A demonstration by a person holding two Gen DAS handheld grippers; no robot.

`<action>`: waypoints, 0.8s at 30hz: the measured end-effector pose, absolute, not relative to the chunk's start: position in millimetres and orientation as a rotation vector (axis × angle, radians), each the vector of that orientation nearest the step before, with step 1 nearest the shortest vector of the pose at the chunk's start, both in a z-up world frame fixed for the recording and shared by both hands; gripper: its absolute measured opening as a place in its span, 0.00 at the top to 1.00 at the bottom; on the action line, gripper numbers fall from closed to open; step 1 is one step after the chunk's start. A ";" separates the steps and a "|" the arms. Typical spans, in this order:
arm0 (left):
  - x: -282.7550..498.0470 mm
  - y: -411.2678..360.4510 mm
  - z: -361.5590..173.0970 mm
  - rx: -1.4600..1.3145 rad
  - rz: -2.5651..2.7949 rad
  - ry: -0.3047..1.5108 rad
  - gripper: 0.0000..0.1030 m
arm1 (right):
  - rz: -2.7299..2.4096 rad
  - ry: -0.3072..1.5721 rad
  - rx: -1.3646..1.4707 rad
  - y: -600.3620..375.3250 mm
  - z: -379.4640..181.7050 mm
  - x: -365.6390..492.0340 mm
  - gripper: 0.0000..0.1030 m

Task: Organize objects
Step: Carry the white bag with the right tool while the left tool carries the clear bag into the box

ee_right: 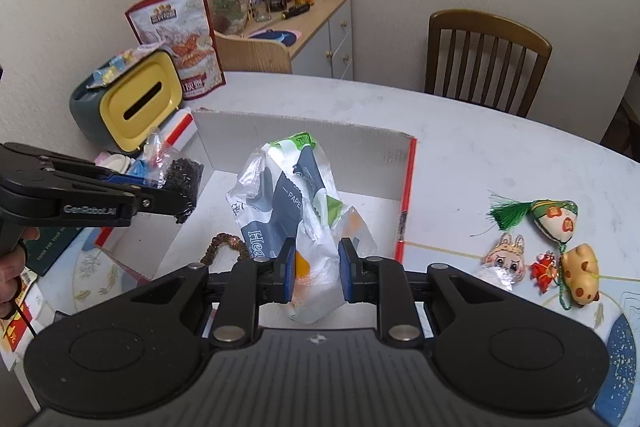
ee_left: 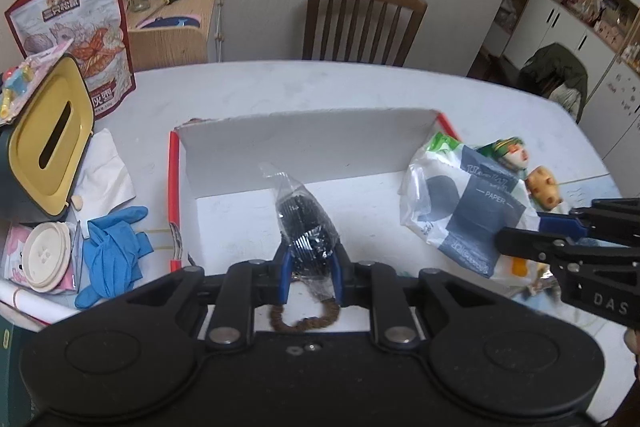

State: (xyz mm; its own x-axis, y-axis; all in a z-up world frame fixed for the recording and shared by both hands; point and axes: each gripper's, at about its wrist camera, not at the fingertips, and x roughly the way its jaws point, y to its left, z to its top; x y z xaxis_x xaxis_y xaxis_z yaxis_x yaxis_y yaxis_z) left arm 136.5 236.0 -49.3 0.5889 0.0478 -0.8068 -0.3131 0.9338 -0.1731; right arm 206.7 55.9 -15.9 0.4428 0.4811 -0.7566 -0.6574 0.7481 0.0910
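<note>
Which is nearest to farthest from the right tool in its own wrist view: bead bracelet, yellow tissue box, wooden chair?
Measured from the right tool, which is shut on the tissue pack:
1. Bead bracelet, just left, on the box floor.
2. Yellow tissue box, far left, past the box wall.
3. Wooden chair, far side of the table, right.

Between the left jaws sat a glossy, crinkled clear plastic bag (ee_left: 306, 227); beyond them, a matt white cardboard box (ee_left: 304, 143).
</note>
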 end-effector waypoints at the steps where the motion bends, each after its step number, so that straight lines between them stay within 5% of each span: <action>1: 139.7 237.6 -53.1 -0.315 0.214 0.931 0.82 | 0.708 0.862 -0.234 59.6 -18.7 207.6 0.79; 24: 189.4 255.8 -116.2 -0.323 0.208 1.081 0.82 | 0.630 0.984 -0.373 124.7 -91.7 227.8 0.79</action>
State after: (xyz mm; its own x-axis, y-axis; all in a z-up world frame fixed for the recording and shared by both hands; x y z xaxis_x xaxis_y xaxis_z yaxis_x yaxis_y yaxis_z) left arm 189.4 255.8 -116.2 0.4580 0.0091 -0.8889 -0.3220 0.9338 -0.1564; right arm 227.8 124.7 -91.7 0.3983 0.3220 -0.8589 -0.6454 0.7637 -0.0130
